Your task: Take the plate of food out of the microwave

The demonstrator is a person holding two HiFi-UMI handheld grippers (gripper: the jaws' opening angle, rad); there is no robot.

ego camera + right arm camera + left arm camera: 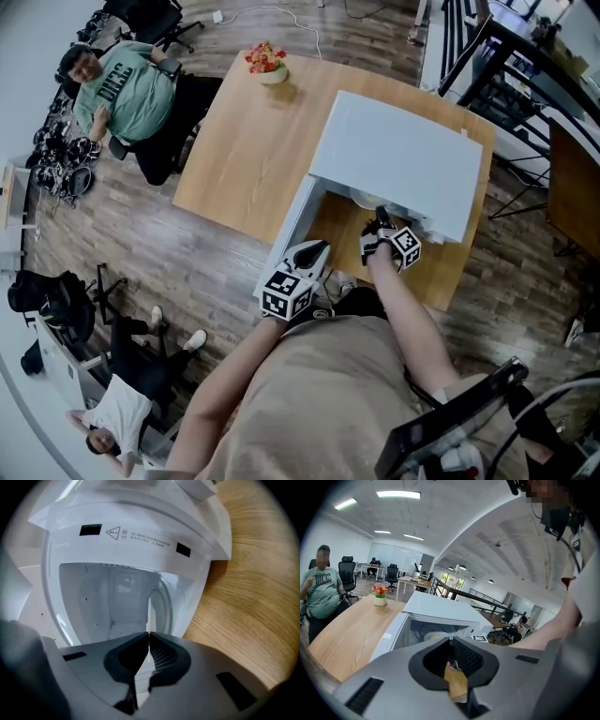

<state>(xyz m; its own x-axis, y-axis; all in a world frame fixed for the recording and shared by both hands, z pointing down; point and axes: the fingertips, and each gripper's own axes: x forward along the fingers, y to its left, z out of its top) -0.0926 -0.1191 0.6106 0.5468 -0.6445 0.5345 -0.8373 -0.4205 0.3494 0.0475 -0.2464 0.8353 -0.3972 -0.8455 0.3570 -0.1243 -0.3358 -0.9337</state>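
A white microwave (398,159) stands on the wooden table (244,141) with its door (292,225) swung open to the left. Inside it lies a white plate (436,636) of pale yellow food, and only the plate's edge (370,200) shows in the head view. My right gripper (380,223) reaches into the opening. In the right gripper view it (149,634) is shut on the rim of the plate (161,604), which runs edge-on between the pads. My left gripper (314,251) hangs beside the open door, apart from it. Its jaws (451,640) are shut and hold nothing.
A small pot of red and yellow flowers (267,64) stands at the table's far edge. A person in a green shirt (127,89) sits on a chair beyond the table's left end. Another person (112,412) is at the lower left. Black railings (506,56) stand at the back right.
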